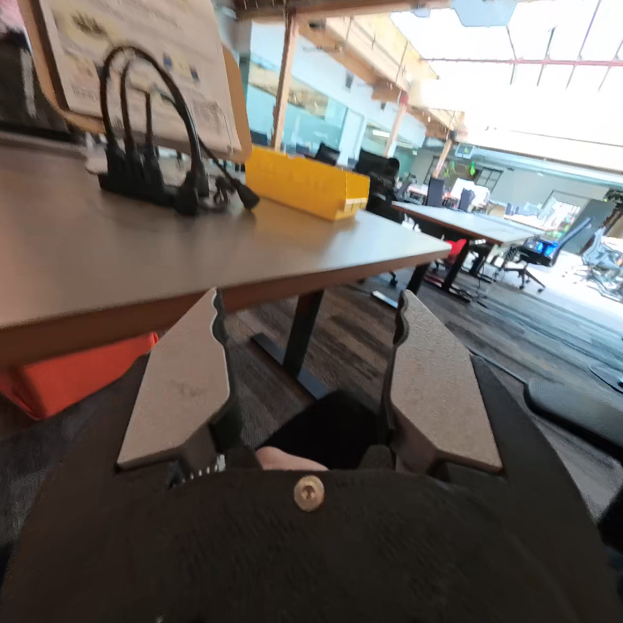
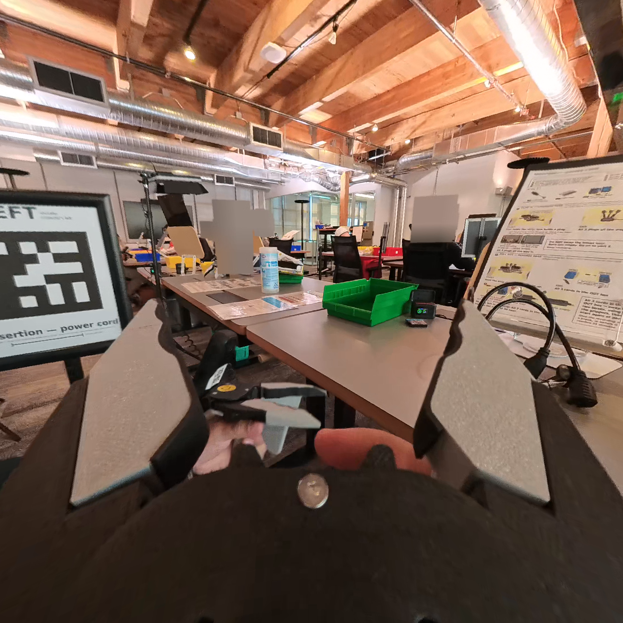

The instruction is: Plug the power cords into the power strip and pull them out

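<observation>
My left tongs [image 1: 308, 313] and right tongs [image 2: 308, 323] gape wide and empty off the grey worktop [image 1: 202, 249], so, judging we are between steps, I must next reach the black power strip [image 1: 135, 185] at upper left.

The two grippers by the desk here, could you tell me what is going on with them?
A person holds a gripper in each hand in front of the grey table. The left gripper and the right gripper are both open and hold nothing. On the table, black power cords stand plugged into a black power strip, near a yellow bin. A green bin sits farther along. Neither gripper touches the cords.
</observation>
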A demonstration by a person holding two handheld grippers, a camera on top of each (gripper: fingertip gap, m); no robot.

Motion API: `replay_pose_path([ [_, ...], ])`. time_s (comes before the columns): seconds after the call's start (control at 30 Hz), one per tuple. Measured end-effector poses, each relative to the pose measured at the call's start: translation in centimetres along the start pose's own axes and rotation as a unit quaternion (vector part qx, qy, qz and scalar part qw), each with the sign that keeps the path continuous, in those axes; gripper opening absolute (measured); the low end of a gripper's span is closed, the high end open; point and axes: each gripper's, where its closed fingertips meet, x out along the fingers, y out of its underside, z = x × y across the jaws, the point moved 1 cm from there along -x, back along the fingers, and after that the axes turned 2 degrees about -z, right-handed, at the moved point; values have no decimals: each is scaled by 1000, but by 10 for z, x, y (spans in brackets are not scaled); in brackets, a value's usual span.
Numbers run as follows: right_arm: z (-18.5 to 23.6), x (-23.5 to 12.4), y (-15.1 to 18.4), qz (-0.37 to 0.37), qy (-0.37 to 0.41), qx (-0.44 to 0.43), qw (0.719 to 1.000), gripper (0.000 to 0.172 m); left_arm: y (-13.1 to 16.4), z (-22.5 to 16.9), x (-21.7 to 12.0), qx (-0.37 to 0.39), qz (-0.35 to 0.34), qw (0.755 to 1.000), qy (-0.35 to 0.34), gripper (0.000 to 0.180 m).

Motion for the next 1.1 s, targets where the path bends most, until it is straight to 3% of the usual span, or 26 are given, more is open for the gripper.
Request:
replay_pose_path([
  [0.17,-12,-25,-14,-5,0,2,1000,157,-73,-20,27,76,-65,995,-26,106],
  [0.33,-30,-49,-13,2,21,28,999,157,-102,-55,26,89,-84,992,6,110],
  [0.53,-25,-59,-12,-3,32,45,998,157,-94,-111,-12,42,-73,988,129,111],
  [0.83,-18,-67,-8,-18,37,60,997,157,-82,-155,-39,75,-114,984,118,107],
  [0.93,-16,-67,-9,-20,37,54,998,156,-78,-168,-39,73,-114,980,145,105],
  [1.1,-19,-67,-6,-10,43,36,998,156,-80,-168,-39,52,-119,979,160,107],
])
